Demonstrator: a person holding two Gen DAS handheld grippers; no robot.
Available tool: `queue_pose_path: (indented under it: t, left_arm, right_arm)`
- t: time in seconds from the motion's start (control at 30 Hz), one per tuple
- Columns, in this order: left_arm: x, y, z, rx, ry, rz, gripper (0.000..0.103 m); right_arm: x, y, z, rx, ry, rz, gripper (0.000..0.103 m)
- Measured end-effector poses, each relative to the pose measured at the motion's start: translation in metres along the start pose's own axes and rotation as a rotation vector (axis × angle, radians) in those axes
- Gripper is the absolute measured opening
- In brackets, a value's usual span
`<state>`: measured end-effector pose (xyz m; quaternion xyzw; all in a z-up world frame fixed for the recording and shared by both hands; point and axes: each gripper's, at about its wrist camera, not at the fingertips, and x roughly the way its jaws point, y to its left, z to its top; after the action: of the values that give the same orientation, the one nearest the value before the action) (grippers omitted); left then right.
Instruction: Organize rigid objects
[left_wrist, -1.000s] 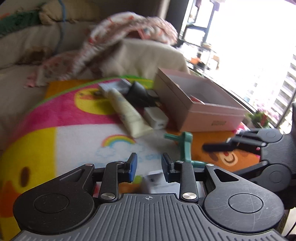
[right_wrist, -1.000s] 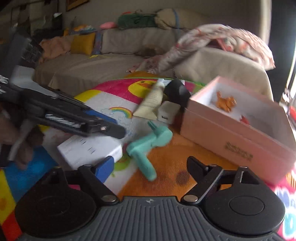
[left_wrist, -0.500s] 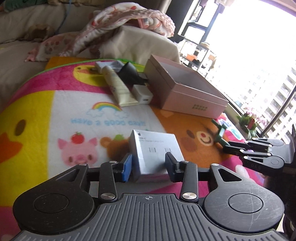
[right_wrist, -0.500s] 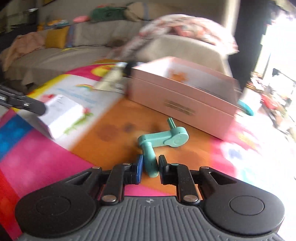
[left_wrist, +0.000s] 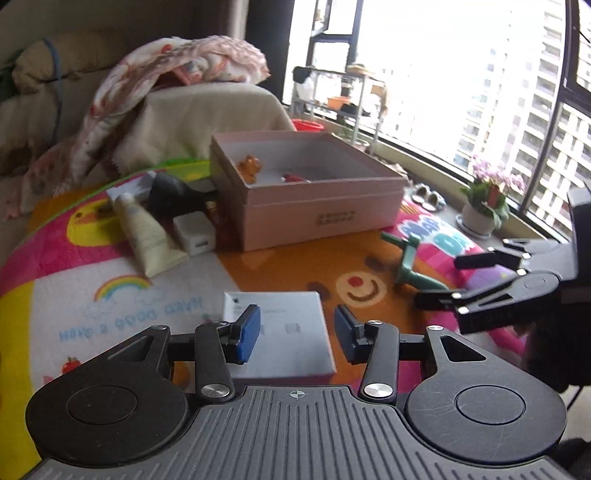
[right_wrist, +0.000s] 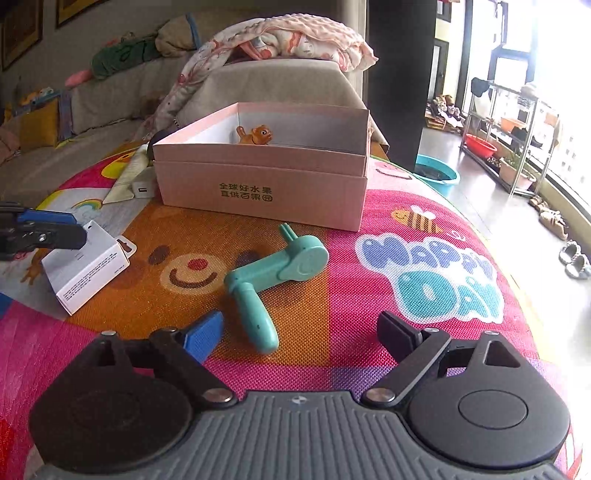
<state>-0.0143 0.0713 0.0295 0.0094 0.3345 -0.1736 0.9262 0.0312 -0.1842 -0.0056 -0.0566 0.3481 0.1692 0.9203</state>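
A white carton (left_wrist: 284, 332) lies flat on the colourful play mat (left_wrist: 110, 295). My left gripper (left_wrist: 297, 336) hovers just over it with its jaws opening and its blue pads (left_wrist: 249, 334) not pressing on it. In the right wrist view the same carton (right_wrist: 86, 266) sits at the left under those fingers. A teal crank-shaped tool (right_wrist: 280, 266) lies on the mat. Its handle end is between the widely opening jaws of my right gripper (right_wrist: 301, 334), untouched. Behind stands the open pink box (right_wrist: 258, 192) with an orange toy animal (right_wrist: 256, 134) inside.
Left of the pink box (left_wrist: 321, 218) lie a cream tube (left_wrist: 147, 236), a white charger (left_wrist: 195, 234) and a black object (left_wrist: 173, 194). A blanket-draped sofa is behind. A potted plant (left_wrist: 484, 206) stands by the window. Past the mat's right edge, a teal basin (right_wrist: 437, 177) sits on the floor.
My right gripper, shut on the teal tool's handle half a second ago, has let go and spread wide. My left gripper has swung right and its jaws have widened over the white carton.
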Motion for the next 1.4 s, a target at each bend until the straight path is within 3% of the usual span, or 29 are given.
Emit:
queue_pose_path:
  t: [0.1, 0.23, 0.33, 0.43, 0.57, 0.73, 0.97, 1.27, 1.4]
  left_arm:
    - [0.004, -0.016, -0.007, 0.084, 0.003, 0.028, 0.056]
    - [0.007, -0.017, -0.004, 0.056, 0.015, -0.03, 0.086]
    - [0.012, -0.026, -0.006, 0.096, 0.019, -0.032, 0.094]
    - [0.007, -0.025, -0.005, 0.083, -0.022, -0.011, 0.089]
    - [0.002, -0.016, -0.002, 0.104, -0.056, 0.179, 0.087]
    - [0.007, 0.01, -0.004, -0.046, -0.008, 0.109, 0.087]
    - [0.026, 0.014, -0.012, -0.106, 0.003, 0.117, 0.087]
    - [0.03, 0.005, -0.016, -0.024, 0.011, 0.124, 0.087]
    - [0.026, 0.004, -0.02, -0.021, -0.01, 0.153, 0.075]
  right_arm:
    - [0.001, -0.001, 0.001, 0.001, 0.001, -0.001, 0.091]
    - [0.002, 0.001, 0.002, -0.002, -0.001, -0.007, 0.091]
    - [0.002, 0.001, 0.003, -0.002, -0.001, -0.01, 0.091]
    - [0.002, 0.001, 0.002, -0.001, -0.001, -0.009, 0.092]
    - [0.002, 0.001, 0.003, -0.001, 0.0, -0.009, 0.092]
    - [0.002, 0.001, 0.003, -0.001, 0.0, -0.009, 0.092]
    - [0.003, 0.001, 0.003, 0.003, 0.003, -0.01, 0.094]
    - [0.008, -0.002, 0.006, 0.017, 0.031, 0.015, 0.103]
    - [0.009, -0.001, 0.007, 0.012, 0.039, 0.017, 0.103]
